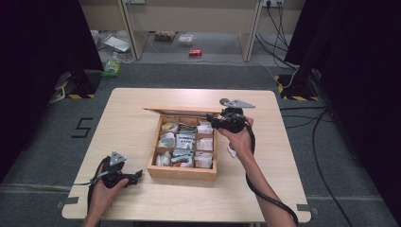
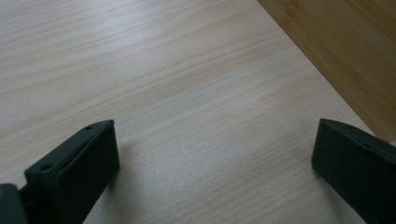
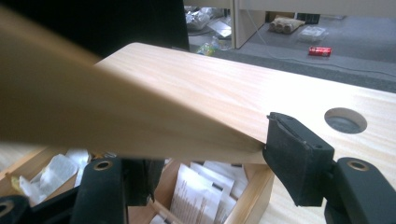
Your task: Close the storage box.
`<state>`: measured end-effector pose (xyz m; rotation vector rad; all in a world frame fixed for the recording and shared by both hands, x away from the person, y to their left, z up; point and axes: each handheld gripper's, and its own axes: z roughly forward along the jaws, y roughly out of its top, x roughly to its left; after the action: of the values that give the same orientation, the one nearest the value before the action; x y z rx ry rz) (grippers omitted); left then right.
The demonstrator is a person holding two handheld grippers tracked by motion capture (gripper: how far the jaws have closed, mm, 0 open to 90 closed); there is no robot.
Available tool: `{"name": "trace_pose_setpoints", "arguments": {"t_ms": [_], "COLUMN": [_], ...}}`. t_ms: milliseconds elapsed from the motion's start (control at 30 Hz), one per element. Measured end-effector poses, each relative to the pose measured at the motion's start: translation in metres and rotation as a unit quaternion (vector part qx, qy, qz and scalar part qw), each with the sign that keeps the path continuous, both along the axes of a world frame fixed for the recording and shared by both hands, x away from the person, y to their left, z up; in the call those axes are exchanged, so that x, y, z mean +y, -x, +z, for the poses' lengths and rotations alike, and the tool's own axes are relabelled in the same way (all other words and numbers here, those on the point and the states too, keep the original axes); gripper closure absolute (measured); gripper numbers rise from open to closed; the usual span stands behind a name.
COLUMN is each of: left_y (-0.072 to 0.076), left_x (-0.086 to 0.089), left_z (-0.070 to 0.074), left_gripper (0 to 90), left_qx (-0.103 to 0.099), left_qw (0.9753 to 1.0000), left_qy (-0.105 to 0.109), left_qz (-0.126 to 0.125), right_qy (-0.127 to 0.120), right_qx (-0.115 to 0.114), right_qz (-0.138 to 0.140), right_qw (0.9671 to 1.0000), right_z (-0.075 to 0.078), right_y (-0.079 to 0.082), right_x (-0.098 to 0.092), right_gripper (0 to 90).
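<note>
Lid (image 3: 107, 116) of the wooden compartment box (image 1: 182, 171) is the item in hand: it stands raised at the box's far edge, seen nearly edge-on in the high view, and in the right gripper view its thin front edge lies between the jaws of the right gripper (image 1: 222, 122), which are closed onto it from either face. The grip sits at the lid's right-hand corner, which I judge is meant to give leverage about the rear hinge while keeping the gripper out of the compartments. The box itself rests near the middle of the tabletop (image 1: 137, 101), its divided cells packed with small white and clear sachets (image 1: 185, 141). The left gripper (image 1: 134, 177) is low over the tabletop just beside the box's near-left corner, jaws spread wide and holding nothing; the box's side wall shows at the upper right of the left gripper view. Its position suggests it is standing by, possibly to steady the box. The tabletop is pale wood-grain laminate, clean, with a round cable hole (image 3: 345, 120) near one far corner. Beyond it lies grey carpeted floor (image 1: 198, 71) with trailing cables, a red can (image 1: 195, 53), hazard-striped stand feet, dark curtains on both sides and a "5" marked on the floor at left.
</note>
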<state>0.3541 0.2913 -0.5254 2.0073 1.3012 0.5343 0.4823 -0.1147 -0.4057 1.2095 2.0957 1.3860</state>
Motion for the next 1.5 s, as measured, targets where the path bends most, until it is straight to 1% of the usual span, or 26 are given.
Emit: {"name": "trace_pose_setpoints", "arguments": {"t_ms": [100,267,467,633,733,900,1100,1300,1500], "left_y": [0.0,0.0,0.0,0.0,0.0,0.0,0.0,0.0,0.0], "left_x": [0.0,0.0,0.0,0.0,0.0,0.0,0.0,0.0,0.0], "left_z": [0.0,0.0,0.0,0.0,0.0,0.0,0.0,0.0,0.0], "left_gripper": [0.0,0.0,0.0,0.0,0.0,0.0,0.0,0.0,0.0], "left_qx": [0.0,0.001,0.001,0.001,0.001,0.001,0.0,0.001,0.001], "left_qw": [1.0,1.0,1.0,1.0,1.0,1.0,1.0,1.0,1.0], "left_qy": [0.0,0.0,0.0,0.0,0.0,0.0,0.0,-0.001,-0.001], "left_qz": [0.0,0.0,0.0,0.0,0.0,0.0,0.0,-0.001,-0.001], "right_qy": [-0.002,-0.013,-0.012,-0.014,-0.013,-0.009,-0.002,0.002,-0.018], "right_qx": [0.004,0.0,-0.009,-0.008,-0.005,-0.012,-0.016,-0.014,-0.006], "right_qz": [0.005,0.013,0.019,0.021,0.019,0.019,0.022,0.03,0.047], "right_qw": [1.0,0.9998,0.9997,0.9996,0.9997,0.9997,0.9996,0.9995,0.9987], "right_z": [-0.002,-0.004,-0.005,-0.006,-0.005,-0.004,-0.007,-0.01,-0.009], "right_y": [0.004,0.009,0.015,0.021,0.026,0.033,0.043,0.048,0.054], "right_x": [-0.001,-0.005,-0.006,-0.006,-0.005,-0.005,-0.005,-0.006,-0.012], "right_gripper": [38.7,38.8,38.4,37.8,37.4,36.9,36.8,36.4,36.9]}}
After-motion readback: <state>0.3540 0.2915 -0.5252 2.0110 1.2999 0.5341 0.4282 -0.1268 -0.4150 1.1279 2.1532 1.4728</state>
